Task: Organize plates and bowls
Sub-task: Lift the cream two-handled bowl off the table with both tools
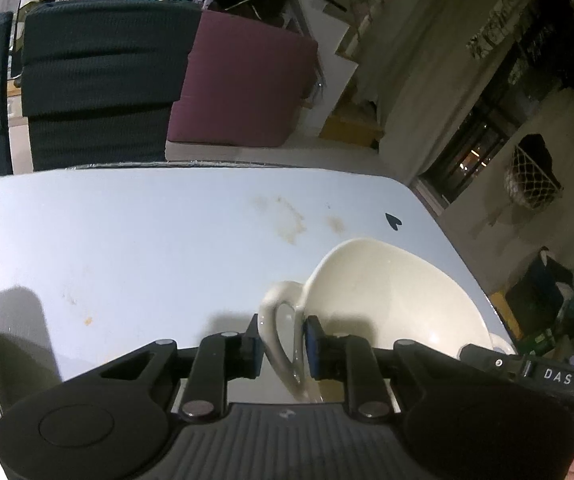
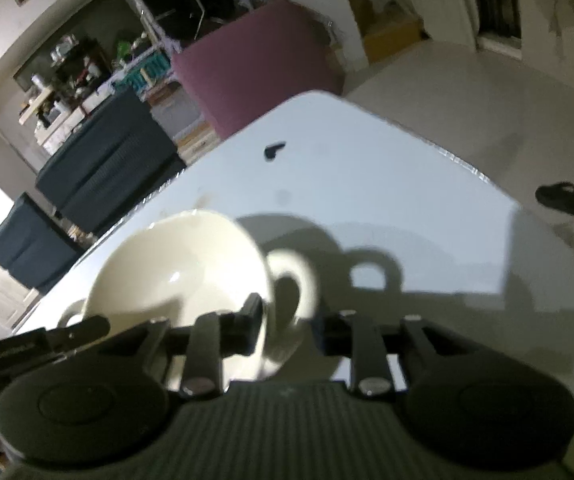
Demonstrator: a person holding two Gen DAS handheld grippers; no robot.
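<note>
A cream two-handled bowl sits on the pale bench, near its corner by the dark heart mark. No plates show, so sorting looks barely begun.

The left gripper straddles the bowl's left handle; whether it is clenched on it I cannot tell.

Only the right wrist view shows the right gripper, released around the opposite handle.

Glossy ceramic bowl, smooth table

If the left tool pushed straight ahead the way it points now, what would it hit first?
Probably the bowl's handle: it already sits between the left tool's pads, apparently gripped. Beyond it lies the pale table.
</note>
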